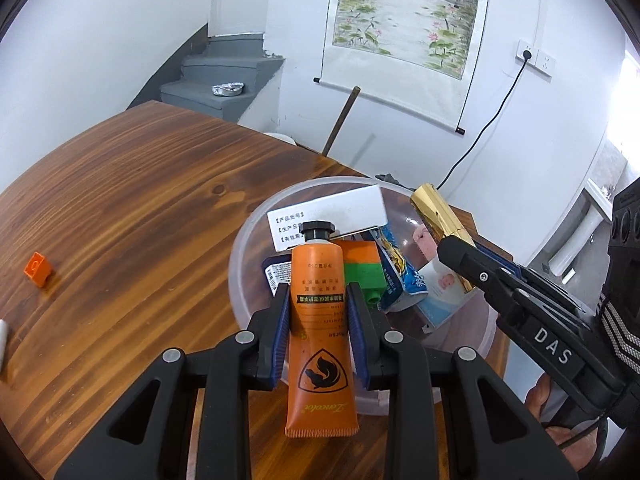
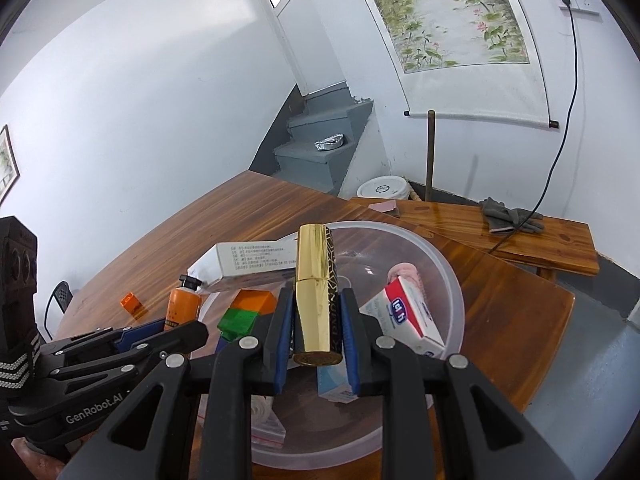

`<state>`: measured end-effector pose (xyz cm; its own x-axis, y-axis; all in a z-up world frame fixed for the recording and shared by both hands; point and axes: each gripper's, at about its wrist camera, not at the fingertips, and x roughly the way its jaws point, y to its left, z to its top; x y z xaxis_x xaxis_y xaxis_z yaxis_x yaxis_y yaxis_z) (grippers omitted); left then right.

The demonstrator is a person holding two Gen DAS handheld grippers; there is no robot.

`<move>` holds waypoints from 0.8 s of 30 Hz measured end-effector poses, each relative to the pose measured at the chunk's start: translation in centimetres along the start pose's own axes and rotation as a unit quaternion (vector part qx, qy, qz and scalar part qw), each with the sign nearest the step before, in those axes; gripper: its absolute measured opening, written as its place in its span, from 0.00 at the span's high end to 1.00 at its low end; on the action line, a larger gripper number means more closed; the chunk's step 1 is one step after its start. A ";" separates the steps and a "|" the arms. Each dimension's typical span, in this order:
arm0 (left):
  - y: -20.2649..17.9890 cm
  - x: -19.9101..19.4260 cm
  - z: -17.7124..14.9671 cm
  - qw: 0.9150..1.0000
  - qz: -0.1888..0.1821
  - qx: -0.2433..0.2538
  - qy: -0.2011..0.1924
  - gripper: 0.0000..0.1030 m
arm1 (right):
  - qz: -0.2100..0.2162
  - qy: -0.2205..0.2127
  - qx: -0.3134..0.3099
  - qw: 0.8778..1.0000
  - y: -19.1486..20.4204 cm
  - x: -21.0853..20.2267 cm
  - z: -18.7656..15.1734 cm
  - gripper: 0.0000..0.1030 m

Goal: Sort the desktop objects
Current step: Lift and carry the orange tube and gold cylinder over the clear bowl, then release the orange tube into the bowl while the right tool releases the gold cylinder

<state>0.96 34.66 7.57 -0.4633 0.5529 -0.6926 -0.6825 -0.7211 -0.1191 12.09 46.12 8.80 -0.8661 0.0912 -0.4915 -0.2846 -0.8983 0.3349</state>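
My left gripper (image 1: 319, 298) is shut on an orange tube (image 1: 320, 332) with a black cap, held over the near rim of a clear plastic bowl (image 1: 248, 240). My right gripper (image 2: 316, 300) is shut on a gold and black box (image 2: 314, 288), held above the same bowl (image 2: 448, 272). The bowl holds a white carton (image 1: 328, 216), an orange and green block (image 1: 362, 266), a blue packet (image 1: 400, 272) and a red and white box (image 2: 412, 316). A small orange brick (image 1: 38, 269) lies on the wooden table at the left.
The wooden table (image 1: 140, 200) stretches to the left and back. A wooden bench (image 2: 520, 236) with grey gloves (image 2: 508, 216) stands behind the bowl. A white bucket (image 2: 382, 190), a stick and grey stairs lie beyond the table's far edge.
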 end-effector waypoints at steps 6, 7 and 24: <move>-0.6 0.4 0.8 1.000 -0.010 0.011 -0.014 0.71 | 0.001 0.002 0.002 1.000 -0.4 0.6 0.2 0.75; -0.7 0.5 1.0 1.000 -0.013 0.013 -0.016 0.71 | 0.002 0.003 0.003 1.000 -0.5 0.8 0.2 0.75; -1.1 2.9 2.2 0.999 -0.050 0.012 -0.001 0.43 | -0.024 -0.007 0.009 1.000 -1.1 -0.1 0.3 0.70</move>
<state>-0.87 37.94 7.29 -0.3938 0.6226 -0.6762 -0.7389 -0.6520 -0.1700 12.34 47.24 8.76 -0.8568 0.1409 -0.4960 -0.3334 -0.8852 0.3246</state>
